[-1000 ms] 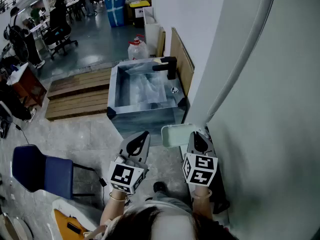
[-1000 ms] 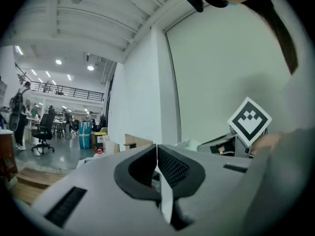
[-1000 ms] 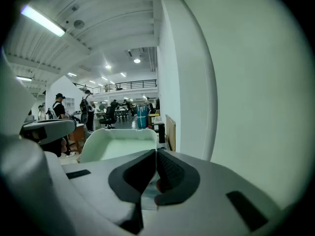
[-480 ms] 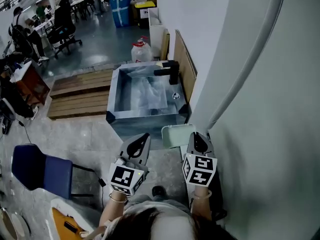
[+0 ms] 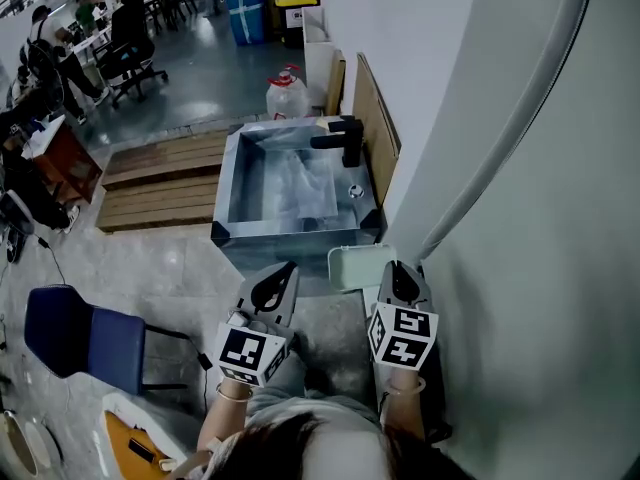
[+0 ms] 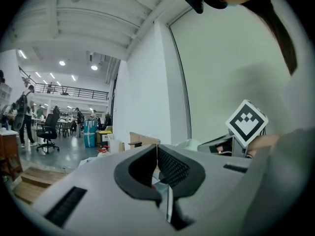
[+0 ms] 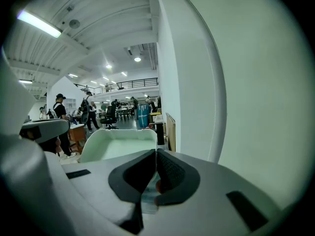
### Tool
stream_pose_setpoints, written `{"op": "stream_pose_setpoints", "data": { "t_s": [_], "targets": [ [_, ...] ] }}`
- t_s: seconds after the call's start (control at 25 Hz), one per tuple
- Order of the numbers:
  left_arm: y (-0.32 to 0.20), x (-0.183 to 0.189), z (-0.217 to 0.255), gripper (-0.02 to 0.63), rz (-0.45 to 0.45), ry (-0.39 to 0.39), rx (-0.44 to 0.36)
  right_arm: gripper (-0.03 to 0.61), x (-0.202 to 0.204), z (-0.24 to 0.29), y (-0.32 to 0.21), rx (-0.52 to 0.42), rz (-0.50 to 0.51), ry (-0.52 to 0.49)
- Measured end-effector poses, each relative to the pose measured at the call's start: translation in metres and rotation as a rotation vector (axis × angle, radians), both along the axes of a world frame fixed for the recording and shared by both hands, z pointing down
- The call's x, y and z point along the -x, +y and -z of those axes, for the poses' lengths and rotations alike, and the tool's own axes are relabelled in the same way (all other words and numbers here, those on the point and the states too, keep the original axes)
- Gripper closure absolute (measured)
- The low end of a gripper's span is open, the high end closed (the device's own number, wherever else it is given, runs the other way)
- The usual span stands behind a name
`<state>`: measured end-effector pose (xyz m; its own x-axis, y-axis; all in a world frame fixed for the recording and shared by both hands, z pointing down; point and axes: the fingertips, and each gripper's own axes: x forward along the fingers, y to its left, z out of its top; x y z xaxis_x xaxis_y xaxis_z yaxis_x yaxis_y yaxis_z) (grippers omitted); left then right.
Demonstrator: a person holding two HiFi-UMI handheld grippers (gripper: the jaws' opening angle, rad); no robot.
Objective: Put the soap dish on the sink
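The pale green soap dish [image 5: 358, 267] is held in the air in front of me, short of the steel sink [image 5: 225, 190]. My right gripper [image 5: 397, 272] is shut on the dish's right edge. In the right gripper view the dish [image 7: 118, 144] fills the space just ahead and left of the closed jaws of my right gripper [image 7: 156, 154]. My left gripper [image 5: 276, 282] hovers beside it to the left, shut, with nothing in it. Its closed jaws also show in the left gripper view, where my left gripper [image 6: 156, 149] holds nothing.
A black faucet [image 5: 342, 138] stands at the sink's right rim. A white wall runs close along my right. A wooden board [image 5: 378, 128] leans behind the sink, a water jug [image 5: 286, 96] beyond it. Wooden pallets [image 5: 160, 180] lie left; a blue chair [image 5: 85, 340] stands near left.
The view has shifted slightly towards the sink. Both grippers keep their posture, the right one still holding the dish.
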<state>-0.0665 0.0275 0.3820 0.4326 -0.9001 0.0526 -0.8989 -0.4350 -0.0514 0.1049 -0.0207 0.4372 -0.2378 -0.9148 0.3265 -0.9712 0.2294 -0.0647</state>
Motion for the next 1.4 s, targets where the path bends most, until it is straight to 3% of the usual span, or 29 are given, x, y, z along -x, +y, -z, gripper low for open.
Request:
{"op": "stream_pose_setpoints", "data": {
  "t_s": [1.4],
  "targets": [
    [-0.164, 0.009, -0.017, 0.604, -0.113, 0.004, 0.044, 0.549, 0.017, -0.031, -0.148, 0.097, -0.088, 0.014]
  ]
}}
